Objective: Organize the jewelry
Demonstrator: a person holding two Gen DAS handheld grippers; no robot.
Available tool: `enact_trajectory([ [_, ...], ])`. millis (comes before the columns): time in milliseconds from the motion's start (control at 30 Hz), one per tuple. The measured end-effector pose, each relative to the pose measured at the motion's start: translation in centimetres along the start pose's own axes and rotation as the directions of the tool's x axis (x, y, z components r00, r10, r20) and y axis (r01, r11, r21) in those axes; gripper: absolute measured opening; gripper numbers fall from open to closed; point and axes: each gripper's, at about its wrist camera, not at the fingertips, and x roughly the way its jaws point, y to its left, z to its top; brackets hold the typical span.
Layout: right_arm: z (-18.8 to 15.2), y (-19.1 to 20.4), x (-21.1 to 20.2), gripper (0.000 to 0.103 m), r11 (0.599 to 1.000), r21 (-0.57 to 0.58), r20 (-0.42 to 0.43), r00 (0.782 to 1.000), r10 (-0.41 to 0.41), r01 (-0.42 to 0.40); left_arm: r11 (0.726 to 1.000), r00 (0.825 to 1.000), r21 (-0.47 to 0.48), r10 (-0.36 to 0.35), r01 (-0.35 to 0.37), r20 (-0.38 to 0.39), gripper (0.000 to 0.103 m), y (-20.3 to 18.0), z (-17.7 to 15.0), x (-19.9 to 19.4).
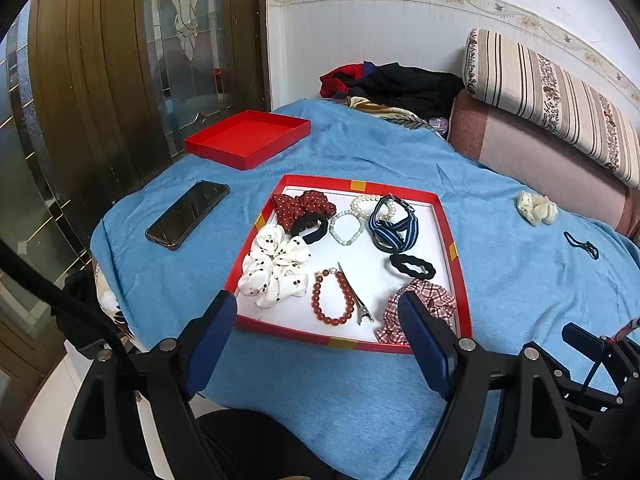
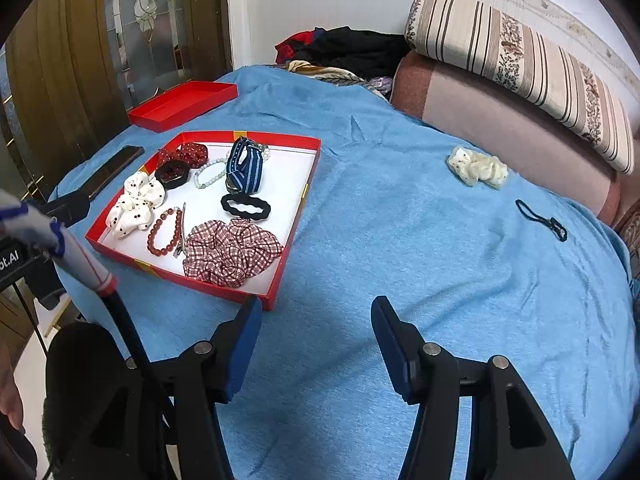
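Cream-coloured scrunchie and thin black hair tie are left outside the red tray, well to its right on the blue cloth. Right tongs, open and empty, are nearer; left tongs gape emptily over the tray.

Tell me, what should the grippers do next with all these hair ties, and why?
Probably the right gripper, open and empty over bare blue cloth, should reach toward the cream scrunchie. That scrunchie and a small dark hair tie lie outside the red tray, where the other pieces already sit. The left gripper hangs open at the tray's near edge.
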Motion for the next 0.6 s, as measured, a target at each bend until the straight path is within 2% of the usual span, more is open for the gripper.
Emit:
enact_trajectory([
  [600, -0.17, -0.11, -0.83, 0.066, 0.999, 0.02, 0.018, 0.999, -0.042, 0.041, 1.0, 1.0, 0.007, 0.028, -0.028, -0.013, 0.082, -0.73, -0.48, 0.01],
])
